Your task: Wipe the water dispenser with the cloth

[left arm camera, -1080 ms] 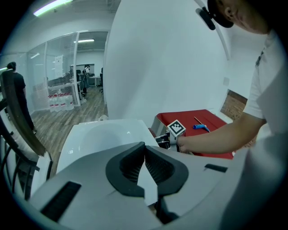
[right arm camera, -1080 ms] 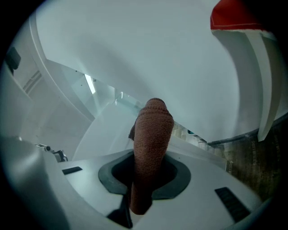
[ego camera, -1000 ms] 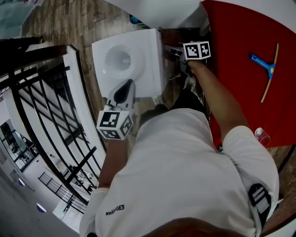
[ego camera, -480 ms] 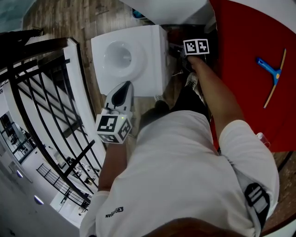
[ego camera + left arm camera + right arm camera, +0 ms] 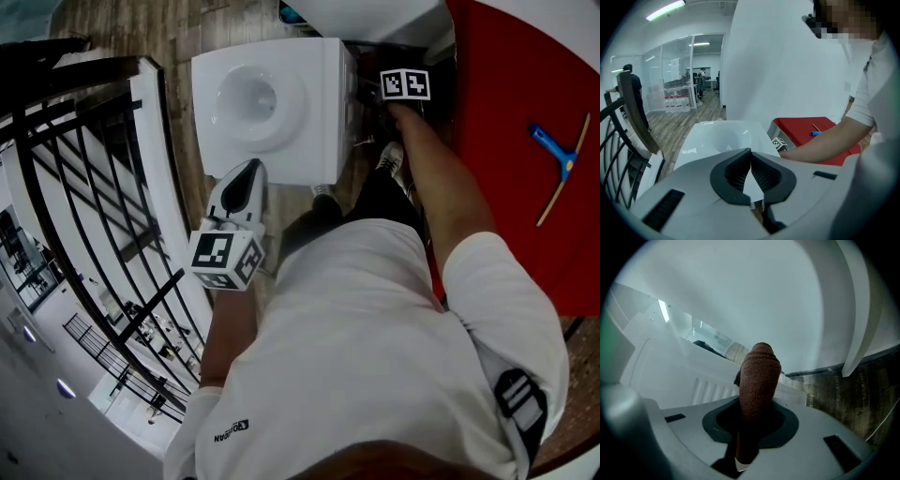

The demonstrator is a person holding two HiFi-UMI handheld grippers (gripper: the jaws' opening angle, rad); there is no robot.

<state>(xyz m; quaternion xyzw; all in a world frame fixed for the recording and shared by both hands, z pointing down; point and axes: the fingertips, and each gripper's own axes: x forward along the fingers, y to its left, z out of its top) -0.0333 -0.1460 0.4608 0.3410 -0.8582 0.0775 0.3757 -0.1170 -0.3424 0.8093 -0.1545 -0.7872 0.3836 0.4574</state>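
The white water dispenser stands below me, and its top has a round recess. My left gripper hovers at the top's near edge, shut with nothing in it; its jaw tips meet over the dispenser top. My right gripper is shut on the folded brown cloth. The cloth sticks out toward the dispenser's ribbed white side panel. In the head view only this gripper's marker cube shows, down the dispenser's right side; its jaws and the cloth are hidden there.
A red table carrying a blue squeegee stands close on the right. A black railing runs along the left. A white curved wall and wood floor lie beyond the dispenser. The person's feet stand between dispenser and table.
The right gripper has drawn a little closer to the dispenser's right side. The left gripper stays at the top's near edge. The head camera has shifted slightly.
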